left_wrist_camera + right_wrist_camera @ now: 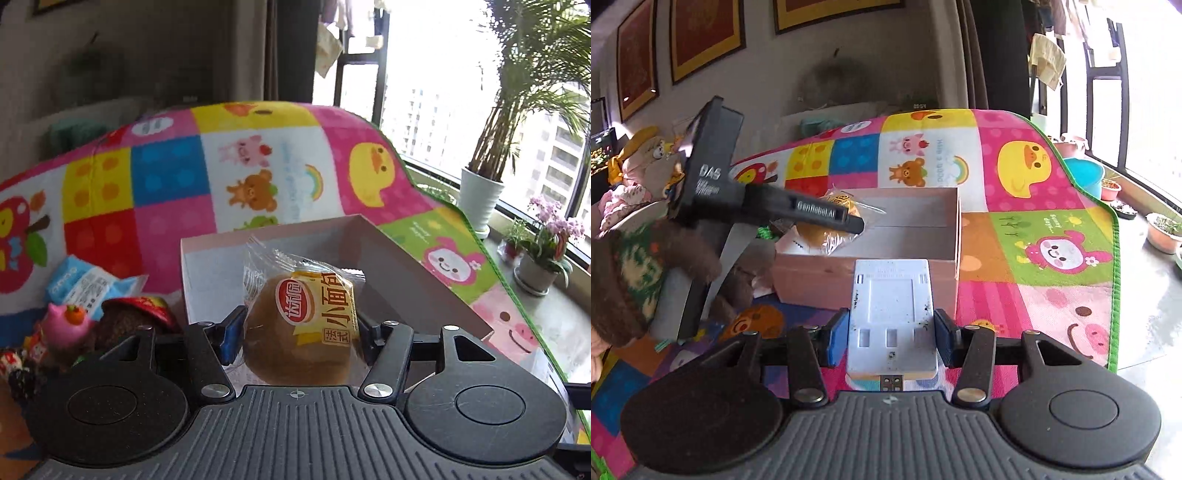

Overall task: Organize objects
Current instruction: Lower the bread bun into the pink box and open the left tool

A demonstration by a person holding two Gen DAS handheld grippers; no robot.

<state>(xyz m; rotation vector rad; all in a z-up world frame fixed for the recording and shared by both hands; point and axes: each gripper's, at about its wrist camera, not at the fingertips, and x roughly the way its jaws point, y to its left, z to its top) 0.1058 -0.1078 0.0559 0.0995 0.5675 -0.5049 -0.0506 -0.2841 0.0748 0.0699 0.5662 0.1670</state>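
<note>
- Two grippers show, each closed on something above a patchwork mat [229,170].
- In the left wrist view, the left gripper [299,332] sits low at centre, its jaws pressed on either side of a wrapped bun [303,328] in a clear packet with a yellow label.
- The bun hangs at the near edge of an open box [207,266], which fills the middle of that frame; the box floor visible behind it is bare.
- At lower left of the same frame, beside the box, lies a heap of small things: a blue packet [88,284], a pink toy [66,325] and a red-lidded cup [136,314].
- A white plant pot [478,199] and a flower pot [535,273] stand on the sill at right.
- In the right wrist view, the right gripper [892,338] sits low at centre, its blue pads [838,339] squeezing the long sides of a flat white device [892,314] with a USB plug at its near end.
- The device points at the box's near wall [812,280], just short of it.
- From the left of that frame, the other gripper's finger reaches over the box's left end with the bun under it.
- A person's patterned sleeve [635,266] fills the left edge.
</note>
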